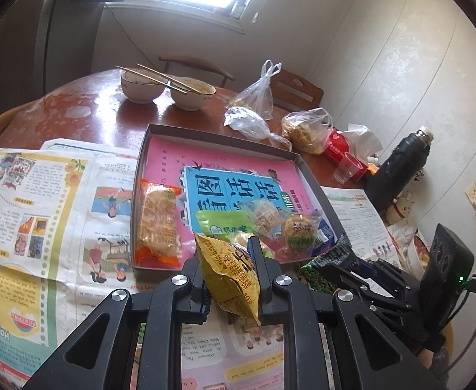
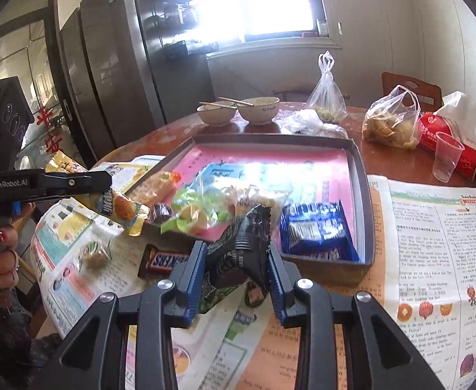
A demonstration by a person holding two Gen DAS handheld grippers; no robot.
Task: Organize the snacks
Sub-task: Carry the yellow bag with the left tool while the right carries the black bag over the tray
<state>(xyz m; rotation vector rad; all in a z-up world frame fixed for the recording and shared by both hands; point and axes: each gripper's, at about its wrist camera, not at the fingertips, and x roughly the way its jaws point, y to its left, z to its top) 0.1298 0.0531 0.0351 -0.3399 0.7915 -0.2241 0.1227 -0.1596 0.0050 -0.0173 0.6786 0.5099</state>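
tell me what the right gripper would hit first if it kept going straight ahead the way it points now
Probably the near wall of the tray, then the blue snack pack inside it. The right gripper holds a dark green packet; depth is hard to judge.

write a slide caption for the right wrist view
Right tongs grip a dark snack packet near the tray.

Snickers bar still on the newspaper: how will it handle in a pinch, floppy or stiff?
The Snickers bar looks like a full, straight-sided block, so probably stiff, unlike the crumpled dark packet in the right claw. Its glossy wrapper may slip. It lies flat on newspaper, unlikely to roll.
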